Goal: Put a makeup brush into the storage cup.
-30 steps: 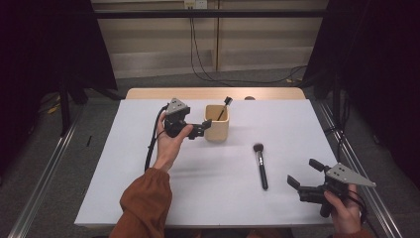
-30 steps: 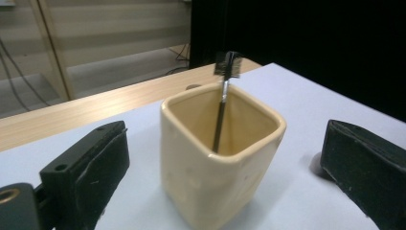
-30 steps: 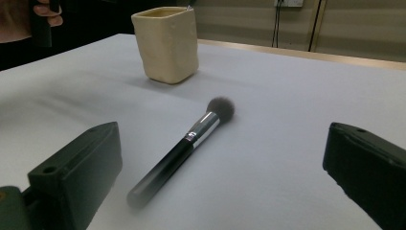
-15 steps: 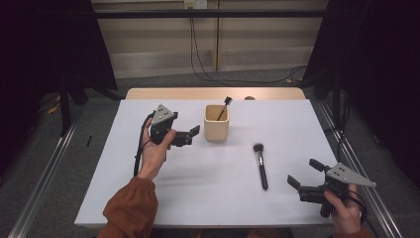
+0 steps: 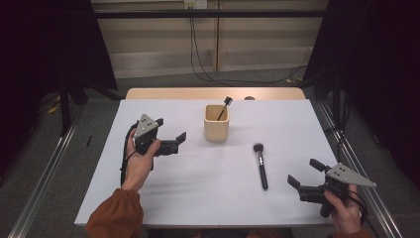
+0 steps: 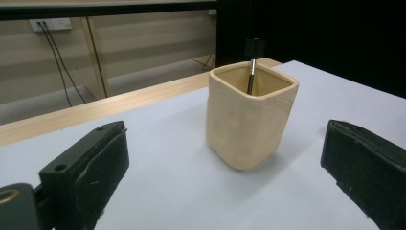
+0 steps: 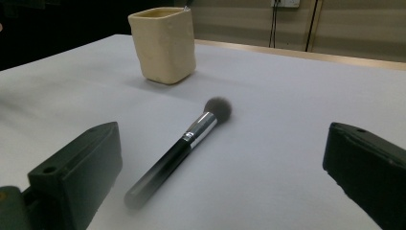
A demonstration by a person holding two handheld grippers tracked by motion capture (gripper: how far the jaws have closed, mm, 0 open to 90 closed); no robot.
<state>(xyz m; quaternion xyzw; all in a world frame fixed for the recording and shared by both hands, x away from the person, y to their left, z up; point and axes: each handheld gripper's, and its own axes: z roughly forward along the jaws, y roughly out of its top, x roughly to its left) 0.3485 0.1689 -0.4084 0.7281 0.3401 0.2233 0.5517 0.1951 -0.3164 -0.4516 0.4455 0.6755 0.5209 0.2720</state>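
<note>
So one small black brush [image 5: 224,108] is standing in the cream square ceramic cup [image 5: 217,123], which sits toward the far middle of the white-covered desk [image 5: 198,198]. That leaves the bigger black-handled makeup brush with the silver ferrule and fluffy grey head [image 5: 260,164] lying flat on the desk, right of the cup and well apart from it, head pointing toward the far edge.

The left tool [image 5: 173,141] hangs just left of the cup with its jaws spread, nothing between them; the left gripper view looks straight at the cup [image 6: 249,117]. The right tool [image 5: 304,174] sits low near the front right corner, jaws wide apart and empty too, with the brush [image 7: 184,143] lying between them in its own view, but farther off.

My read: we're at the reach-for-the-second-brush step. Next move is probably the right tool sliding forward, straddling the handle around mid-length and closing, then tipping it upright to drop it handle-first into the cup. A flat, round handle might roll, so go square-on.
</note>
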